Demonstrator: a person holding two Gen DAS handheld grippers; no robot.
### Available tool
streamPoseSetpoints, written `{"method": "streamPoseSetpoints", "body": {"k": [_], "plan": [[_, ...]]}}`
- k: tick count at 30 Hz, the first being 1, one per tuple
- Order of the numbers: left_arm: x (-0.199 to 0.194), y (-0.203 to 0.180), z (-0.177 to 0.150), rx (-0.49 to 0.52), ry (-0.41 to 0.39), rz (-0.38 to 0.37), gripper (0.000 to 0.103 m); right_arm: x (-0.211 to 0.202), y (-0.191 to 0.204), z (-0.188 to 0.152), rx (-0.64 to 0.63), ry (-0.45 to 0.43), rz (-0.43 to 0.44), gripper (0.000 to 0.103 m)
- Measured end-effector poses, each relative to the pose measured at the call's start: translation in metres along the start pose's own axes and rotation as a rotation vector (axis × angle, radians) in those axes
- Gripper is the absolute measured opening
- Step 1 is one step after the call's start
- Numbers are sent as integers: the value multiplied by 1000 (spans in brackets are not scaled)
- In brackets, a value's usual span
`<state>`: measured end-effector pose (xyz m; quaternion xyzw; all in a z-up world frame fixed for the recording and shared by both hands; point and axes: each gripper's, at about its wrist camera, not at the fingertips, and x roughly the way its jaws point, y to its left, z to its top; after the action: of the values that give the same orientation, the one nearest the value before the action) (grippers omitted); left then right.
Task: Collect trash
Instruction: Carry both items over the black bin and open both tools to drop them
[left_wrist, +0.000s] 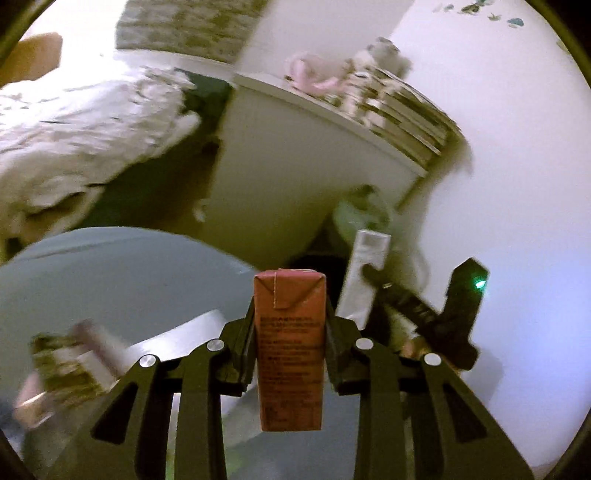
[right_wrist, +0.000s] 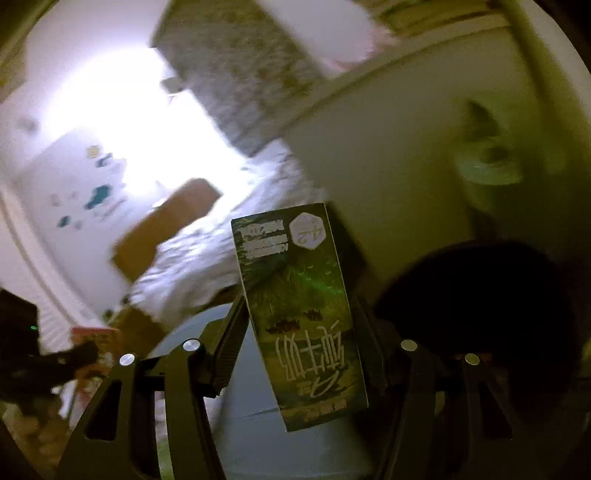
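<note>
So both tongs are loaded. The left tongs (left_wrist: 290, 332) are clamped on a small reddish-brown drink carton (left_wrist: 289, 350), standing upright between the pads with its folded top flap facing the camera. There are lines of small print down its face, but they're too blurry to read. The right tongs (right_wrist: 295, 332) are spread wider and grip a taller green milk carton (right_wrist: 301, 317) by its sides, tilted a bit and upside down to the camera. It has big white Chinese characters I can't make out for sure, plus a white hexagon badge reading "4.2".

In the left wrist view you can also see the right tongs off to the right, holding that same carton, which shows only a pale side there, with a little green light glowing on the rig.

Below both cartons there's a pale grey-blue rounded surface (left_wrist: 110, 280); I can't tell what it is. A white cabinet (left_wrist: 295, 166) stands behind, with a stack of books (left_wrist: 402, 118) and something pink and fluffy (left_wrist: 314, 74) on top. Left of that is a bed with rumpled light bedding (left_wrist: 74, 129). Walls are white, with some blue-green stickers (right_wrist: 98, 195) on one. A brown cardboard piece (right_wrist: 166, 225) shows by the bed in the right wrist view, and a big dark round shape (right_wrist: 480, 302) sits at right, too blurred to identify.
</note>
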<state>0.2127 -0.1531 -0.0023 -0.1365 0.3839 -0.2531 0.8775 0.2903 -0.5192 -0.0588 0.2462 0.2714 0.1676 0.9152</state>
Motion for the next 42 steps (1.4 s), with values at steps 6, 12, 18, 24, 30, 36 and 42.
{"method": "streamPoseSetpoints", "body": {"k": [6,12,18,24,30,36,42], "plan": [[82,-36,18,54,72,-83,31,21,-24,0,12,-22,-156,57],[145,-47,22,59,143,-108,31,37,-59,-6,77,2,-248,57],[178,-49,18,49,188,-102,31,42,-84,-13,146,34,-292,57],[183,-51,12,39,203,-90,55,35,-86,-15,186,36,-282,71],[162,-53,12,43,166,-81,75,38,-76,-17,152,44,-270,71],[118,-56,9,44,123,-76,75,36,-63,-19,103,42,-250,71],[48,-39,-13,27,63,-31,75,37,-40,-23,35,49,-207,71]]}}
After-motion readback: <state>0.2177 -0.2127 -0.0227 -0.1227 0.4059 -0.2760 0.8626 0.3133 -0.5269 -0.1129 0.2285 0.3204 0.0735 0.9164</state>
